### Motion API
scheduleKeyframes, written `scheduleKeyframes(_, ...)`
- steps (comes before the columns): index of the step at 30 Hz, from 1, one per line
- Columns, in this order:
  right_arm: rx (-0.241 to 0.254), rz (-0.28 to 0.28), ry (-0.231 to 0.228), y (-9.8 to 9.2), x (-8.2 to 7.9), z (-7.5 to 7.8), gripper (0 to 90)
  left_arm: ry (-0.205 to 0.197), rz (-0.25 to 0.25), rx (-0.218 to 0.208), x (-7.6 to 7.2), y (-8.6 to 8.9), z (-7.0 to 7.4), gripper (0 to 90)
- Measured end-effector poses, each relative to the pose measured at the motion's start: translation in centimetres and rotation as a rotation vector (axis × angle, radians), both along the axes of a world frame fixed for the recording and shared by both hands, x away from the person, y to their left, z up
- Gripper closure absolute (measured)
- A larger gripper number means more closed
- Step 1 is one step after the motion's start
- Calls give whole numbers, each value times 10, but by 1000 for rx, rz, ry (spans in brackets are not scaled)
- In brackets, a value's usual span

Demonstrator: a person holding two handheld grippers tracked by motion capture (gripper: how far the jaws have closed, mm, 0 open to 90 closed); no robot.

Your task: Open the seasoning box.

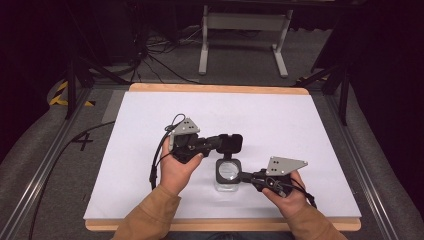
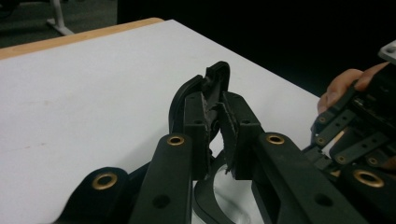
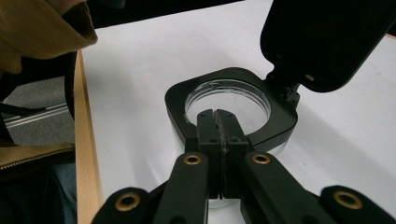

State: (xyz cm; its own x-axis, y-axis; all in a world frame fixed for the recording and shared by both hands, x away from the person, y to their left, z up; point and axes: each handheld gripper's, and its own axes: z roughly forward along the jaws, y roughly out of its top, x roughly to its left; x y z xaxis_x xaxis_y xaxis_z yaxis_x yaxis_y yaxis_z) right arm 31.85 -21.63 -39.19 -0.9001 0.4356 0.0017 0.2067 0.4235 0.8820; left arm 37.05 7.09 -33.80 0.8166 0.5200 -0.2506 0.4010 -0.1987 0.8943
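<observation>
A clear jar with a square black collar point(image 1: 228, 172) point(image 3: 280, 116) stands near the front middle of the white table. Its black hinged lid point(image 1: 232, 142) point(image 3: 322, 42) is swung open and stands up behind it. My left gripper point(image 1: 223, 142) point(image 2: 215, 119) reaches in from the left. The lid's edge point(image 2: 217, 77) is between its jaws, which are slightly apart with a gap showing beside the lid. My right gripper point(image 1: 242, 176) point(image 3: 217, 116) comes in from the right with its jaws shut together. Its tips lie over the near side of the collar, and I see nothing between them.
The white sheet point(image 1: 280, 120) lies on a wooden board point(image 1: 220, 88), with metal rails on both sides. A tan sleeve point(image 3: 42, 28) hangs close at the left of the right gripper view. A stand and cables sit on the floor behind the table.
</observation>
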Motion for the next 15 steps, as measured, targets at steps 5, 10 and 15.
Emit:
scheduleKeyframes(5, 27, 7, -18, -2, 0, 9, 900, -38, 7, 46, -10, 13, 10, 768)
scheduleKeyframes(10, 43, -34, -39, -14, 5, 20, 885, -54, 28, 91, -18, 31, 16, 713)
scheduleKeyframes(15, 40, -142, -47, -38, 16, 27, 768, -49, 50, 168, -19, 45, 9, 632)
